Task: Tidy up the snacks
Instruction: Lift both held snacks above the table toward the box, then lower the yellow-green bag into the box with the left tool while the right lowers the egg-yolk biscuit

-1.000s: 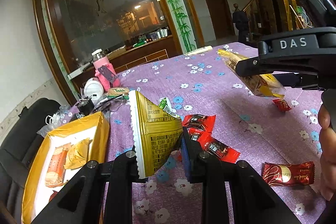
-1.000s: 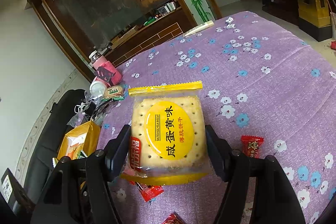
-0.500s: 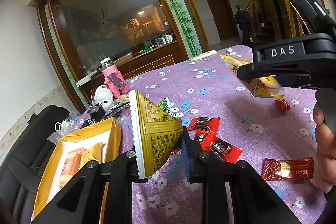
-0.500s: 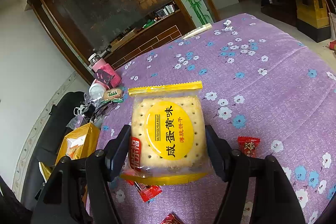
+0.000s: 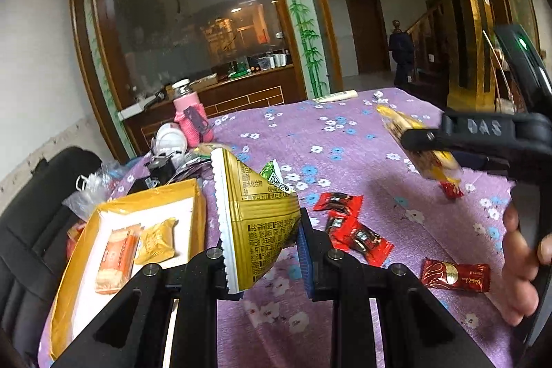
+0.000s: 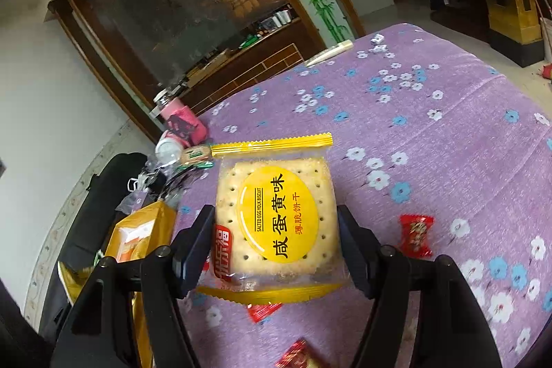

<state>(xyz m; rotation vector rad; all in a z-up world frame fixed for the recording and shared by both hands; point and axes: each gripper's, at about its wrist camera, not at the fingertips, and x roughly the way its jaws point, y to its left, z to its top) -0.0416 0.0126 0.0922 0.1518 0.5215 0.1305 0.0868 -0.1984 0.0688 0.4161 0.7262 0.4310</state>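
In the left wrist view my left gripper (image 5: pixel 264 250) is shut on a gold snack packet (image 5: pixel 255 216), held above the purple flowered tablecloth (image 5: pixel 345 133). An open yellow box (image 5: pixel 198 216) lies just left of it, with an orange packet (image 5: pixel 114 261) and a yellow packet (image 5: pixel 155 244) inside. Several red candies (image 5: pixel 355 230) lie to the right. My right gripper (image 6: pixel 276 240) is shut on a salted egg yolk biscuit packet (image 6: pixel 276 216), held above the cloth. This right gripper (image 5: pixel 421 140) also shows at the right of the left wrist view. The yellow box (image 6: pixel 145 230) is at lower left.
A pink bottle (image 5: pixel 191 116), a white cup and cable clutter stand behind the box. A black chair (image 5: pixel 34 212) is beside the table's left edge. A hand (image 5: pixel 521 271) holds the right gripper. One red candy (image 6: pixel 415 235) lies right of the biscuit packet. A person (image 5: pixel 402 54) stands far off.
My left gripper has risen and shifted with the gold packet, so the yellow box now sits closer beside it. The right gripper and its biscuit packet have stayed still.
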